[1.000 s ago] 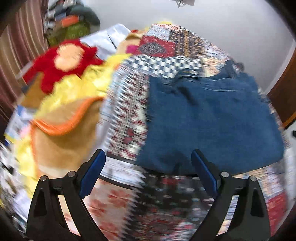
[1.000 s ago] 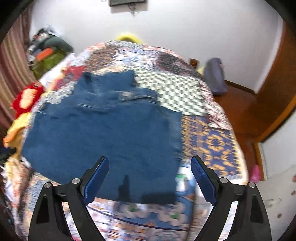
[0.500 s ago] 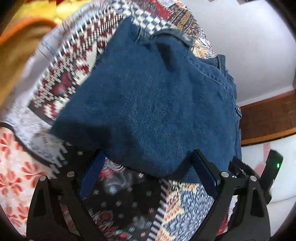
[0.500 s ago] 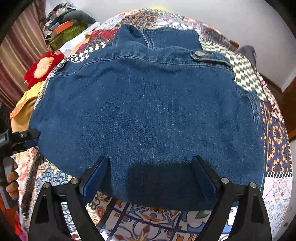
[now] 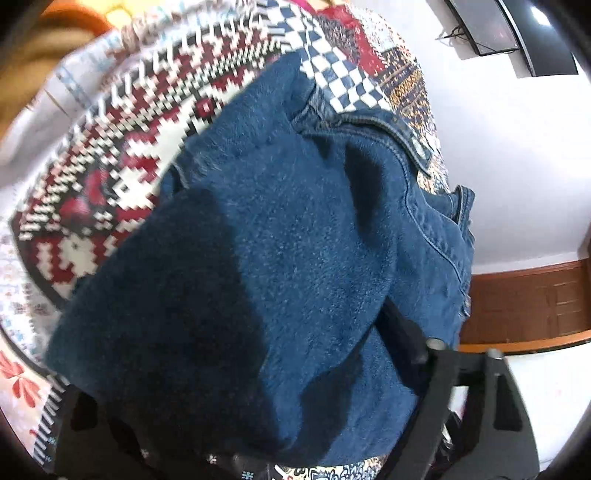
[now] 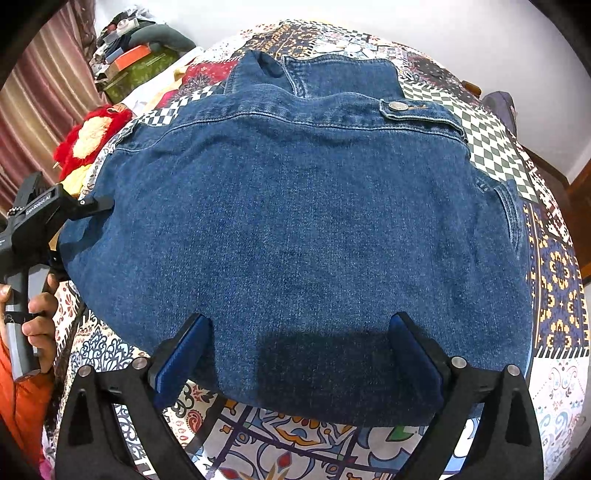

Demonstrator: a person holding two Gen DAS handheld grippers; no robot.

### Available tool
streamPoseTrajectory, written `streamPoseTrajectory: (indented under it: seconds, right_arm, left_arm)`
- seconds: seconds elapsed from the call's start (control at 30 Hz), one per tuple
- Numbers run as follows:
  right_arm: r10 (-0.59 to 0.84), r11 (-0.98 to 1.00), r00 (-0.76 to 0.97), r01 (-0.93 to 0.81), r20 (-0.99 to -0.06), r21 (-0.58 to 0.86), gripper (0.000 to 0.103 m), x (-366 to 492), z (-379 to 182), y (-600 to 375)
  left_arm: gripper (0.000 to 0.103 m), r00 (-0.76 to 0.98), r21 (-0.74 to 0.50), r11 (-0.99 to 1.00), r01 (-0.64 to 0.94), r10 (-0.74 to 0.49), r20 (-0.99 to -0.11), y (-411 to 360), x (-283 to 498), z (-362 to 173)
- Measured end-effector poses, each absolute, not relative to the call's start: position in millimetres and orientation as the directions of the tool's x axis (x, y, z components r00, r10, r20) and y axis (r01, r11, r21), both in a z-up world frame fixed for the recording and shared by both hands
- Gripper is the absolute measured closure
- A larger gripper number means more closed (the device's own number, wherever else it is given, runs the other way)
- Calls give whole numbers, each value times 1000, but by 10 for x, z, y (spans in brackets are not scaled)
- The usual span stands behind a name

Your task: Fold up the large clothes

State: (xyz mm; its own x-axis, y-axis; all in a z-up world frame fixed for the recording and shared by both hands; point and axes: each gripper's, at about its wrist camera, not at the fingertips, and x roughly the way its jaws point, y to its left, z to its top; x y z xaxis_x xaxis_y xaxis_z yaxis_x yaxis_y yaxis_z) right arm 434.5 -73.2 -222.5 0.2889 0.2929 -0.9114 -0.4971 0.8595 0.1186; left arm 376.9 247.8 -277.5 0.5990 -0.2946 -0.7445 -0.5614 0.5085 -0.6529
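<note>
Across a bed (image 6: pixel 554 266) covered by a patchwork quilt of checks, florals and geometric prints, a blue denim jacket (image 6: pixel 303 229) lies spread flat, its collar toward the far wall and a buttoned tab (image 6: pixel 397 107) showing near the upper right. At the bed's left edge sit a red and cream plush toy (image 6: pixel 92 136) and yellow fabric, with a pile of boxes and clothes (image 6: pixel 136 55) heaped beyond them against a striped curtain (image 6: pixel 40 110). From the right wrist view, the right tool (image 6: pixel 299 354) hangs over the jacket's near hem with its blue-padded fingers (image 6: pixel 181 354) set wide apart, having just been opening; denim lies below the gap, and the pads do not press on it. The left tool (image 6: pixel 92 205) reaches in at the jacket's left side, held by a person's hand (image 6: pixel 37 325) on its grip beside an orange sleeve. From the left wrist view, that left tool (image 5: pixel 236 406) is pushed into a bunched fold of the jacket (image 5: pixel 277 258); its jaws have just been closing, with denim between them, one finger hidden under the cloth, so whether the pads are clamped on it cannot be told. A dark screen (image 5: pixel 517 33) hangs on the white wall behind.
</note>
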Motion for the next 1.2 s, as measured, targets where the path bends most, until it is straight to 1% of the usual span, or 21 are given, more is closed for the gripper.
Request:
streamPoseTrajectory:
  seconds: [0.03, 0.07, 0.1, 0.17, 0.23, 0.27, 0.43, 0.5, 0.57, 0.67, 0.77, 0.83, 0.93, 1.0, 1.07, 1.2]
  right_arm:
    - [293, 860, 282, -495, -913, 124, 5, 4355, -2218, -733]
    - [294, 861, 275, -493, -915, 128, 5, 4366, -2212, -732]
    - [295, 861, 270, -491, -916, 132, 5, 4373, -2204, -735]
    - [304, 860, 261, -490, -916, 146, 5, 4388, -2180, -744]
    - [319, 861, 249, -480, -914, 170, 5, 4409, -2131, -753]
    - [322, 863, 251, -475, -913, 174, 5, 4409, -2110, -750]
    - [355, 861, 306, -476, -883, 181, 5, 4408, -1807, -622]
    - [371, 850, 323, -497, -871, 177, 5, 4393, -1706, -481]
    - [385, 835, 324, -522, -864, 176, 5, 4382, -1668, -304]
    - [386, 811, 289, -558, -876, 173, 5, 4352, -1759, 38]
    - [368, 789, 233, -590, -900, 170, 5, 4313, -1984, 397]
    - [341, 782, 214, -606, -915, 149, 5, 4291, -2161, 590]
    - [314, 775, 226, -622, -922, 111, 3, 4267, -2247, 691]
    - [308, 760, 222, -642, -925, 99, 3, 4250, -2226, 693]
    - [328, 738, 187, -663, -926, 128, 3, 4256, -2161, 615]
    - [376, 775, 208, -605, -903, 183, 3, 4302, -1936, 155]
  left_arm:
    - [37, 603, -643, 518, -565, -273, -750, 2481, 3748, -2716]
    - [48, 607, -634, 528, -564, -255, -753, 2483, 3728, -2670]
    - [58, 612, -608, 556, -567, -211, -762, 2450, 3714, -2577]
    - [66, 625, -565, 614, -551, -145, -767, 2390, 3709, -2405]
    - [69, 633, -487, 688, -538, -53, -773, 2303, 3754, -2190]
    - [70, 640, -472, 703, -531, -32, -768, 2321, 3734, -2132]
    - [72, 714, -471, 724, -504, 42, -699, 2465, 3573, -1697]
    - [72, 738, -422, 762, -492, 107, -666, 2440, 3474, -1477]
    - [72, 749, -383, 787, -485, 146, -647, 2408, 3416, -1332]
    - [72, 762, -336, 816, -471, 185, -620, 2393, 3210, -1172]
    - [72, 768, -281, 847, -451, 208, -606, 2320, 3214, -1097]
    - [72, 770, -222, 875, -429, 226, -597, 2205, 3251, -1088]
    - [72, 770, -132, 903, -408, 263, -582, 1979, 3306, -1065]
    - [72, 783, -114, 915, -387, 261, -565, 1884, 3344, -1041]
    - [72, 797, -124, 922, -367, 243, -552, 1824, 3361, -979]
    - [72, 835, -151, 941, -303, 186, -519, 1644, 3488, -788]
